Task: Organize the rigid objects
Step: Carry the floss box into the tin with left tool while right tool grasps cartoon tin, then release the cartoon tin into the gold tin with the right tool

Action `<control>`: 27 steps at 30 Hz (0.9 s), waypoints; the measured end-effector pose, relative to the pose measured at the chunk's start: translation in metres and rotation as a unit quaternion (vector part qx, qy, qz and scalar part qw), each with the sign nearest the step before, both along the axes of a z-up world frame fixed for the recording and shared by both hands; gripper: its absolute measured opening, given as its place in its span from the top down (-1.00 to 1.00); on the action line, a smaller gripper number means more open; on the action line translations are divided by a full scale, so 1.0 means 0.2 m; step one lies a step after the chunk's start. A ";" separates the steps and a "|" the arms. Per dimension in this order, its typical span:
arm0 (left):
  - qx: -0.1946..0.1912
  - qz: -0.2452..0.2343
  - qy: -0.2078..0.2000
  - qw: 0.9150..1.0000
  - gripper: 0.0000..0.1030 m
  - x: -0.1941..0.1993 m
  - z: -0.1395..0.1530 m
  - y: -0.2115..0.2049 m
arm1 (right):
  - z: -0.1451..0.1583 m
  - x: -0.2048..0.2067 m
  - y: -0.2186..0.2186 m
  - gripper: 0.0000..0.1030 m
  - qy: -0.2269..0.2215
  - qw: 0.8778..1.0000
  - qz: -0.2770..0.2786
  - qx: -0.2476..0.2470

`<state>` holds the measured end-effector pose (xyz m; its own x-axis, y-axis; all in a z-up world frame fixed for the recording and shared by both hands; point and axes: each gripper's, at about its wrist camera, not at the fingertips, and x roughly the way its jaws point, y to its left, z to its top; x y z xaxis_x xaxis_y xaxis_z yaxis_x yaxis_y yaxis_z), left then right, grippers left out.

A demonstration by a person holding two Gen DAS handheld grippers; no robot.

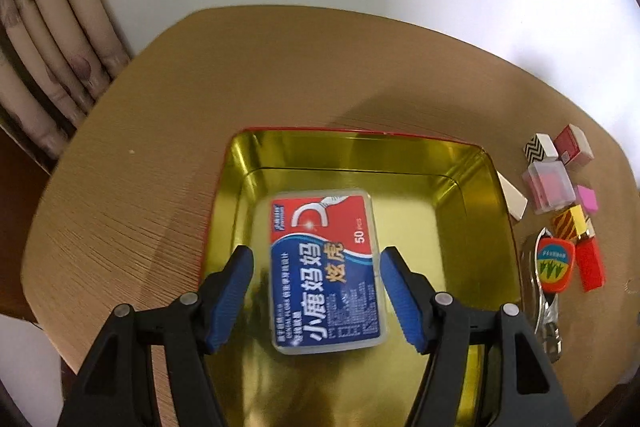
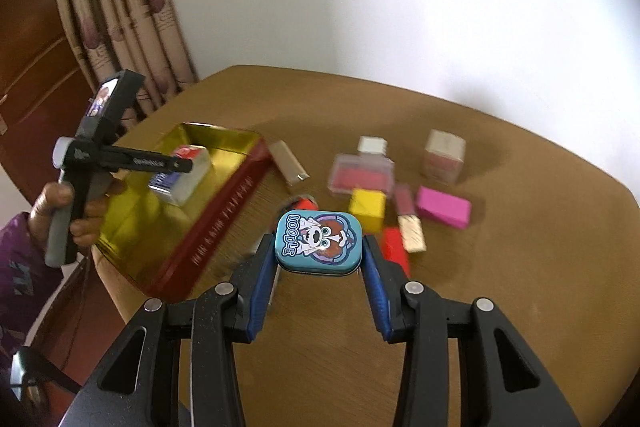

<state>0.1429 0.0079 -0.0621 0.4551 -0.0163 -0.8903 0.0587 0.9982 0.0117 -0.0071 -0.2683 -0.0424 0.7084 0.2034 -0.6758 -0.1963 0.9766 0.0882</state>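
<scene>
A gold-lined tin tray [image 1: 456, 163] with red outer walls sits on the round wooden table. Flat on its floor lies a red and blue floss box [image 1: 324, 267]. My left gripper [image 1: 317, 255] hangs over that box, open, with a blue pad on each side and small gaps showing. In the right wrist view the tray [image 2: 240, 187] lies to the left, and the floss box [image 2: 182, 175] inside it looks tilted. My right gripper [image 2: 318, 243] is shut on a small blue tin [image 2: 319, 241] with a cartoon dog on its lid, held above the table.
Small items crowd the table right of the tray: a clear case with red contents [image 2: 360, 175], a yellow block [image 2: 367, 209], a pink block [image 2: 443, 207], a lipstick [image 2: 408, 223], a red block [image 2: 394, 247] and a pale box [image 2: 444, 157]. A person's hand [image 2: 60, 205] holds the left gripper.
</scene>
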 end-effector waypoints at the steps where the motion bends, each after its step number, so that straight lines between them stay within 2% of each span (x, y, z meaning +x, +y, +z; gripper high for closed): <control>1: -0.001 0.002 -0.004 1.000 -0.31 -0.02 0.01 0.01 | 0.01 0.02 0.03 0.24 -0.002 1.000 0.006 -0.001; 7: -0.044 0.040 -0.055 0.997 -0.31 -0.26 0.17 0.12 | 0.07 0.20 0.30 0.24 -0.004 0.997 0.077 0.011; 9: -0.067 0.069 -0.090 0.991 -0.31 -0.41 0.24 0.20 | 0.07 0.30 0.41 0.24 -0.002 0.994 0.110 0.005; 12: -0.048 0.099 -0.097 0.989 -0.31 -0.59 0.27 0.25 | 0.02 0.46 0.57 0.24 0.030 0.987 0.159 0.018; 15: -0.030 0.106 -0.108 0.988 -0.31 -0.74 0.25 0.23 | -0.05 0.61 0.72 0.24 0.051 0.982 0.182 -0.004; 16: -0.030 0.104 -0.108 0.988 -0.31 -0.78 0.24 0.23 | -0.07 0.64 0.76 0.24 0.085 0.979 0.179 -0.041; 19: -0.031 0.100 -0.118 0.987 -0.31 -0.84 0.23 0.22 | -0.17 0.73 0.84 0.24 0.097 0.975 0.181 -0.082; 23: -0.040 0.076 -0.136 0.987 -0.31 -0.84 0.26 0.19 | -0.25 0.80 0.88 0.23 0.112 0.974 0.174 -0.091; 27: -0.063 0.063 -0.130 0.987 -0.31 -0.83 0.25 0.18 | -0.31 0.81 0.86 0.21 0.120 0.975 0.166 -0.088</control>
